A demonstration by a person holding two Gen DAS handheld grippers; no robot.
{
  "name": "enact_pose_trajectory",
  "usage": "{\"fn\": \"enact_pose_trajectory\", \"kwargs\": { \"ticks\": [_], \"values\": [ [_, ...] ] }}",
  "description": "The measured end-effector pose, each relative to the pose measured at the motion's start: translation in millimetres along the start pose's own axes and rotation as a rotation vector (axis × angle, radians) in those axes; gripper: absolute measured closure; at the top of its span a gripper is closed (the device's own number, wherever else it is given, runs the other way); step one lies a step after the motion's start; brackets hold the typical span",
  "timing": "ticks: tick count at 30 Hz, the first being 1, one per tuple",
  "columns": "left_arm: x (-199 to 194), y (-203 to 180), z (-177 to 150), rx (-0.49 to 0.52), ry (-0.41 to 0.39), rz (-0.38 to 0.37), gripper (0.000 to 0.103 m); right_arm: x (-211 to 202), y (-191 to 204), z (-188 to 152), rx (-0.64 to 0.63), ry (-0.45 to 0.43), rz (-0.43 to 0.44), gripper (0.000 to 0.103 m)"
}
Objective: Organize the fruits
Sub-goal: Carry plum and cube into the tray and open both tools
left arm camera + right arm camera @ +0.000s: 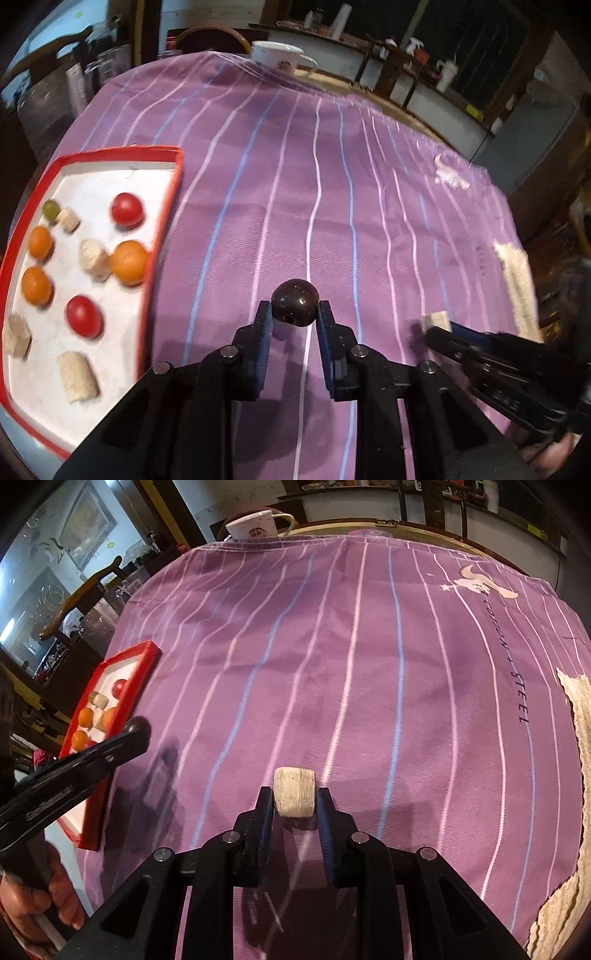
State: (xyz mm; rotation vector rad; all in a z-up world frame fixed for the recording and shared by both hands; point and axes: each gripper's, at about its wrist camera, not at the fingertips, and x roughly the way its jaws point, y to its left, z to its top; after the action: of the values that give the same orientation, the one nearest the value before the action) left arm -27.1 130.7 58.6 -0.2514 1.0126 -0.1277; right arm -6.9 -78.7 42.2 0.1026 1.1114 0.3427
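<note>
My left gripper is shut on a dark round fruit, held a little above the purple striped cloth. To its left lies a red-rimmed white tray holding two red fruits, three orange fruits, a green grape and several pale cork-like pieces. My right gripper is shut on a pale cork-like piece above the cloth. In the left wrist view the right gripper shows at the right with that piece. In the right wrist view the left gripper sits beside the tray.
A white mug stands at the far edge of the table; it also shows as the mug in the right wrist view. A pale lace mat lies at the cloth's right side. A hand grips the left tool. Cluttered shelves stand behind.
</note>
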Motion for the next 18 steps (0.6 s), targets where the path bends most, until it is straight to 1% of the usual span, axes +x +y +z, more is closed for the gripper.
{"fn": "enact_pose_trajectory", "kwargs": {
  "ticks": [3,6,9,10,14,18],
  "values": [
    [-23,24,-3,-0.060,-0.023,-0.005,0.080,-4,18,5,-0.012,-0.019,0.022,0.077],
    [-45,57,-7,-0.118,-0.040,0.020,0.080,-5,42,12,-0.032,-0.028,0.054,0.077],
    [-62,90,-10,-0.139,-0.055,0.093,0.080,-2,72,17,-0.060,-0.028,0.097,0.077],
    [-67,101,-13,-0.138,-0.057,0.128,0.080,-1,83,19,-0.072,-0.027,0.111,0.077],
    [-73,139,-20,-0.148,-0.038,0.206,0.080,8,127,20,-0.124,-0.012,0.163,0.077],
    [-72,170,-28,-0.158,-0.004,0.224,0.080,23,169,17,-0.163,0.024,0.213,0.077]
  ]
}}
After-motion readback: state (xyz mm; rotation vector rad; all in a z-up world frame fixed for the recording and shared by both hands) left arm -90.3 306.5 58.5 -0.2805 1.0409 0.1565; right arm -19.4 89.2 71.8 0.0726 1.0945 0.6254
